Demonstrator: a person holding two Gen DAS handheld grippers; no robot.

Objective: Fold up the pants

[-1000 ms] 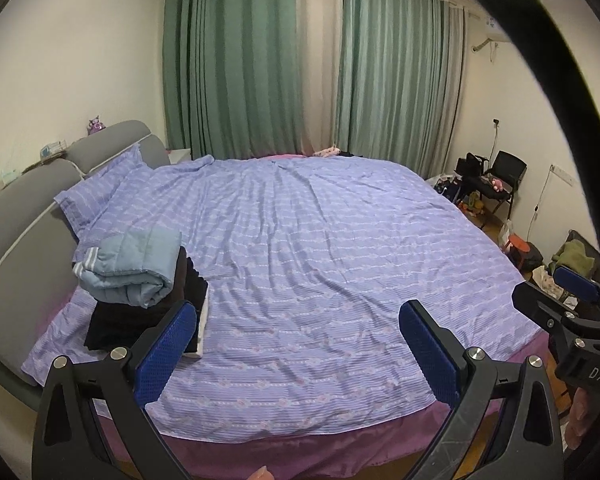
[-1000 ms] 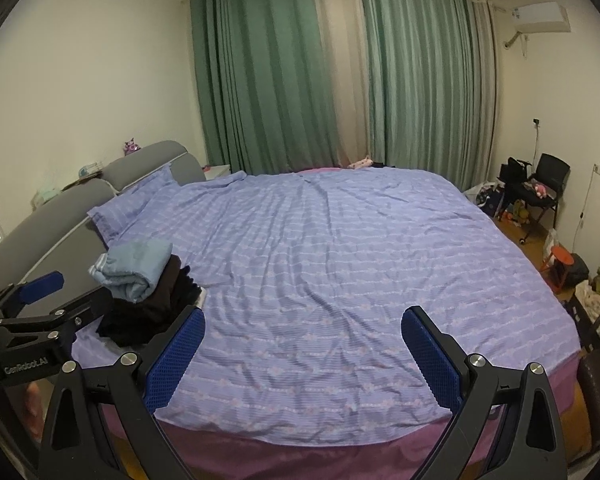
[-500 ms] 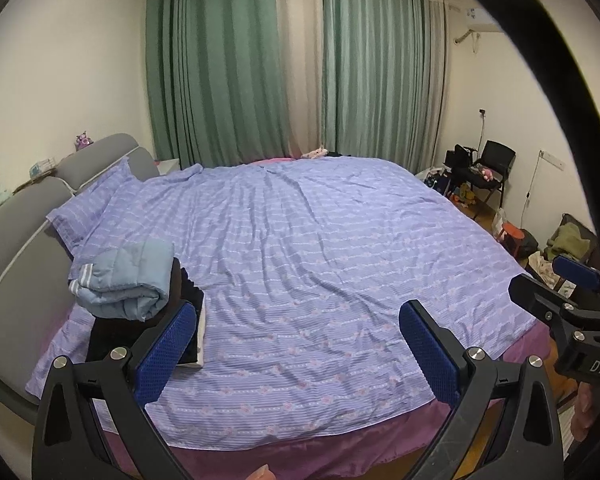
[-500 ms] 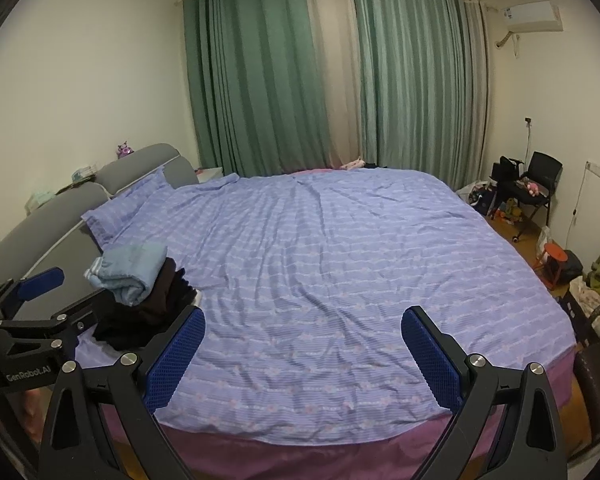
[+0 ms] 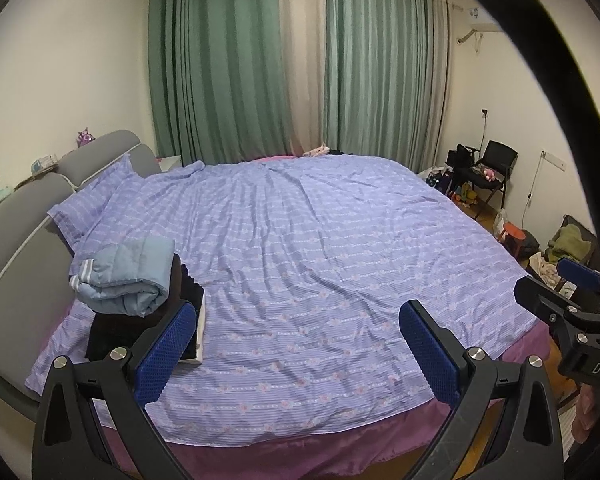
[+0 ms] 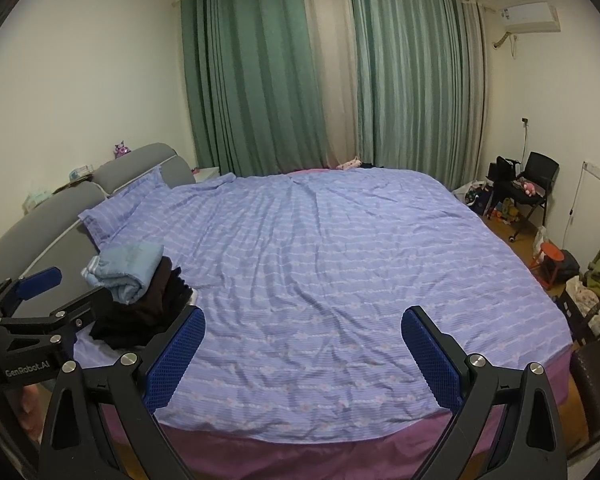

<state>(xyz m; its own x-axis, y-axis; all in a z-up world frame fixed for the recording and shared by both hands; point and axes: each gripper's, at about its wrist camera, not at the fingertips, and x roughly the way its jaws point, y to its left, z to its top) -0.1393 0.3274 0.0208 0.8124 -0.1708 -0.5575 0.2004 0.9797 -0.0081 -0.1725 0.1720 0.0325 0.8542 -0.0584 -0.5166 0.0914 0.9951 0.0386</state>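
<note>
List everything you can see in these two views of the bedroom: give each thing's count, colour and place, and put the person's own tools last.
Bed cover: one, lilac striped, over the bed.
Pillow: one, lilac, by the headboard.
Headboard: one, grey, left side.
Folded clothes stack: one, pale blue on black, left of bed.
Curtains: green, back wall.
Chair: one, black, right corner.
Stool: one, red, right floor.
Air conditioner: one, white, upper right.
Left gripper: open.
Right gripper: open.
</note>
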